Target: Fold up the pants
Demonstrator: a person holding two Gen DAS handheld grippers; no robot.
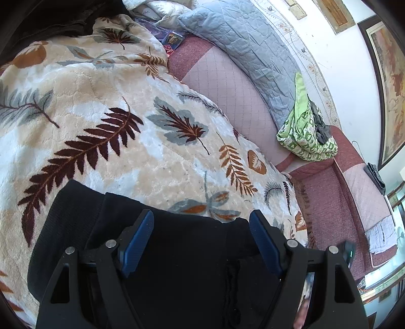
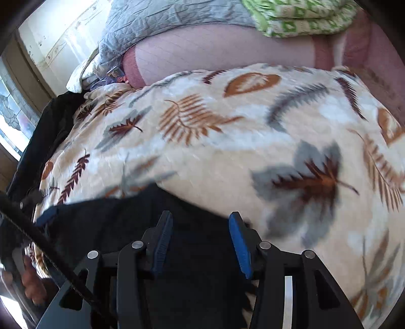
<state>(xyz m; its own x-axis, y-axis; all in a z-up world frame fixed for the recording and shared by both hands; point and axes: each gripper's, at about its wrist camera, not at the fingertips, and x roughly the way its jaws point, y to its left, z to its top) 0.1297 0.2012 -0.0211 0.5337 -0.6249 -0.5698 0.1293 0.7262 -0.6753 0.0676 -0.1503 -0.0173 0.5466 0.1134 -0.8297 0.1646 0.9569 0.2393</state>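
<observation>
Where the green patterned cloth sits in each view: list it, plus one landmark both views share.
Left wrist: green patterned cloth sits right of centre, bunched at the foot of the grey quilt.
Right wrist: green patterned cloth at the top edge, right of centre.
Shared landmark: leaf-print blanket under the black pants.

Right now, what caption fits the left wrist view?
Open left gripper poised over black pants on a leaf-print blanket.

leaf-print fleece blanket (image 1: 106, 106), grey quilted pillow (image 1: 243, 48), green patterned cloth (image 1: 301, 131), pink quilted sofa seat (image 1: 227, 86), framed picture (image 1: 389, 76)
</observation>
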